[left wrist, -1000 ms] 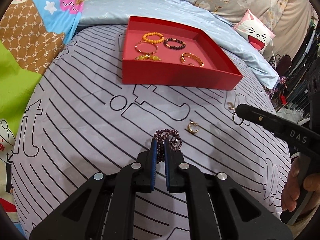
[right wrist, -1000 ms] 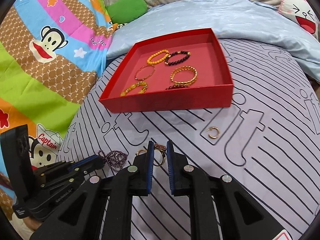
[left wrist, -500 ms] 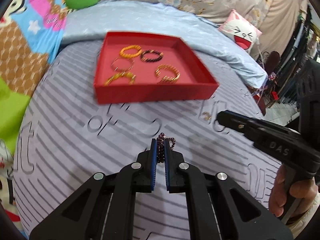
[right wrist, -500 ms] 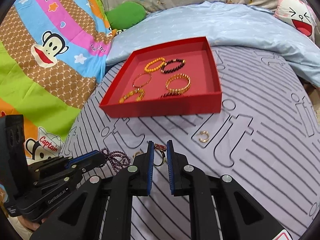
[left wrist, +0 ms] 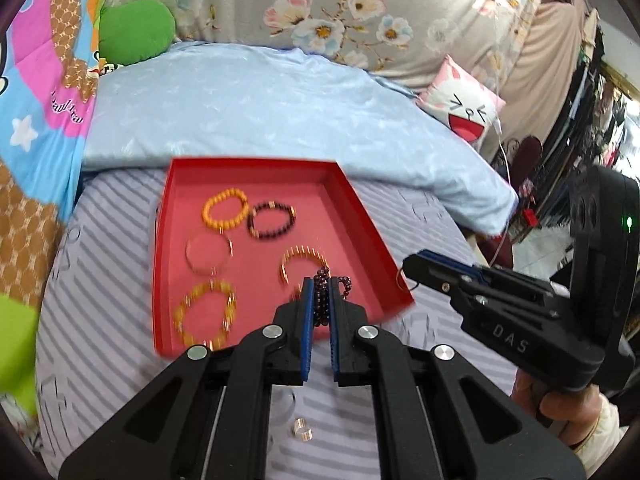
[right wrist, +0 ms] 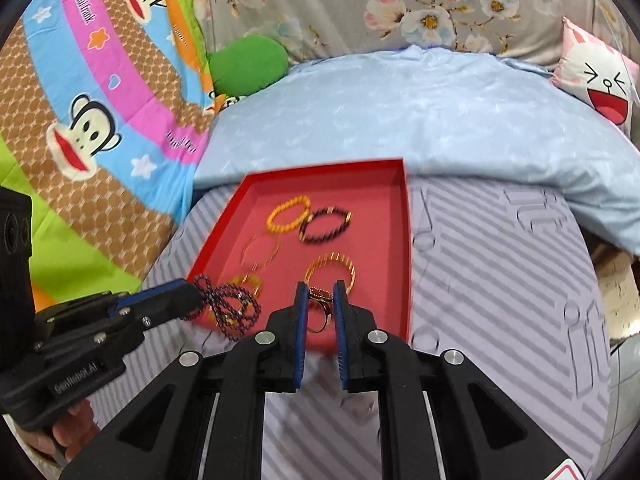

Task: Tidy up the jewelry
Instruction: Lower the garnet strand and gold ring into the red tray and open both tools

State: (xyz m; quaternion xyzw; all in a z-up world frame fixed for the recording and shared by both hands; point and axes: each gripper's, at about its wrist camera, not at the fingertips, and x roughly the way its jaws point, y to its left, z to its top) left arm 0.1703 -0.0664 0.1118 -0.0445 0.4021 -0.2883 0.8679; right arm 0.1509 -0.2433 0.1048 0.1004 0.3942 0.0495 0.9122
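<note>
My left gripper [left wrist: 319,286] is shut on a purple bead bracelet [left wrist: 322,300] and holds it in the air over the near right part of the red tray [left wrist: 160,272]. From the right wrist view the same bracelet [right wrist: 230,306] hangs from the left gripper [right wrist: 188,300]. My right gripper [right wrist: 320,294] is shut on a gold ring with a dark red top [right wrist: 319,304], lifted over the tray's near edge [right wrist: 406,264]. In the left wrist view the right gripper [left wrist: 408,266] is at the tray's near right corner. Several bracelets lie in the tray, among them an orange bead one [left wrist: 224,214] and a dark bead one [left wrist: 272,220].
A small silver ring [left wrist: 301,434] lies on the striped grey cover [left wrist: 100,240] below my left gripper. A light blue quilt [left wrist: 280,112] lies behind the tray. A green cushion [left wrist: 136,30] and a white-and-pink face pillow [left wrist: 464,104] sit at the back.
Both grippers have lifted their pieces off the cover and moved forward to the tray. The purple bracelet and the ring now hang over the tray's near edge.
</note>
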